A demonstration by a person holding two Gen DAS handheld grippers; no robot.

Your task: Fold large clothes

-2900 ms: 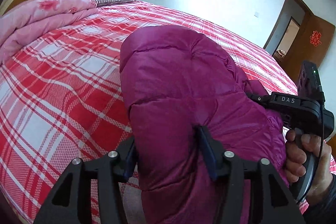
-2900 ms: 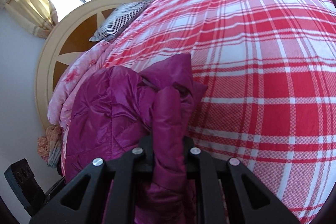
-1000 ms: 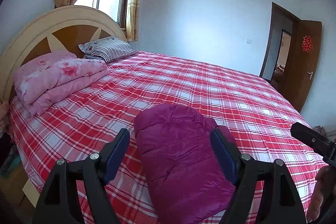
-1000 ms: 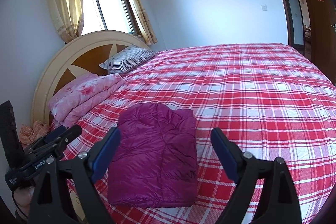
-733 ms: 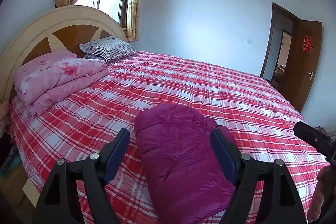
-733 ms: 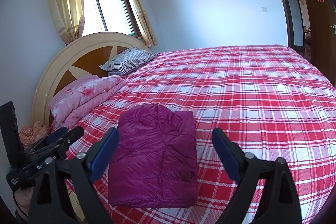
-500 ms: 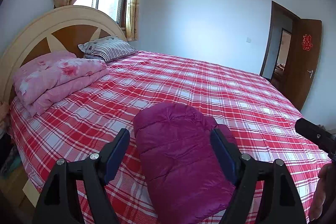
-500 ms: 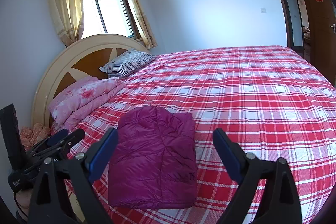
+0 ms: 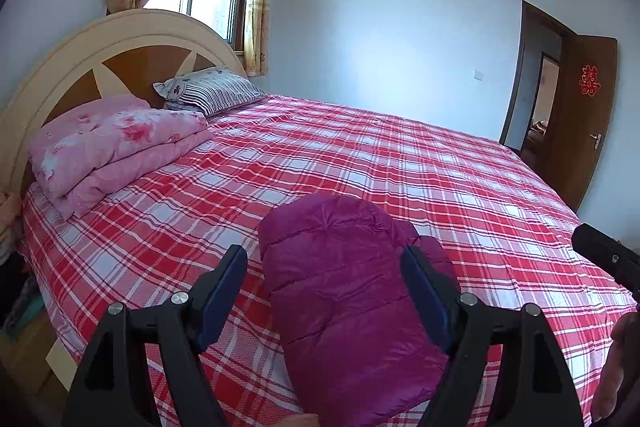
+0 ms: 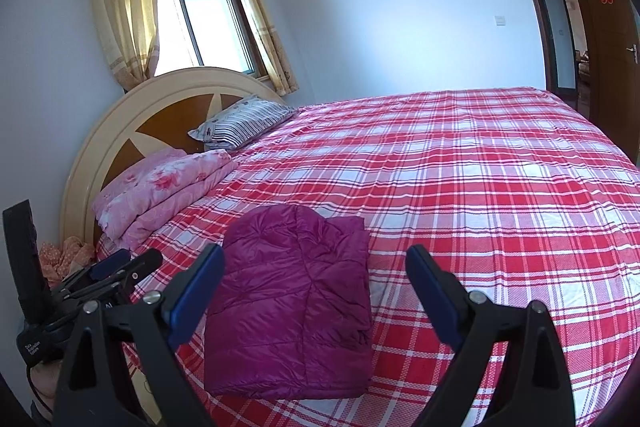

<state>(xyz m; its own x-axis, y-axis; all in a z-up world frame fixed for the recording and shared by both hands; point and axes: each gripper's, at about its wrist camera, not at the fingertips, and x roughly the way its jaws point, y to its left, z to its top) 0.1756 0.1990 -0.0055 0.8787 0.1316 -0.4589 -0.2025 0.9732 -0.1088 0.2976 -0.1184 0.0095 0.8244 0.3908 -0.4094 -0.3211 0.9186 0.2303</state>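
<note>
A magenta puffer jacket [image 9: 352,291] lies folded into a compact rectangle on the red plaid bed [image 9: 360,155], near its front edge; it also shows in the right wrist view [image 10: 292,303]. My left gripper [image 9: 324,283] is open and empty, held back above the jacket's near end. My right gripper [image 10: 316,287] is open and empty, held above and short of the jacket. The left gripper's body [image 10: 100,279] shows at the lower left of the right wrist view.
A folded pink floral quilt [image 9: 112,143] and a striped pillow [image 9: 212,91] lie by the round headboard [image 9: 80,55]. A curtained window [image 10: 196,27] is behind it. A brown door [image 9: 580,131] stands open at the right.
Both grippers let go of the jacket, opened and pulled back and up. Over the last second they hardly moved; the jacket lies still.
</note>
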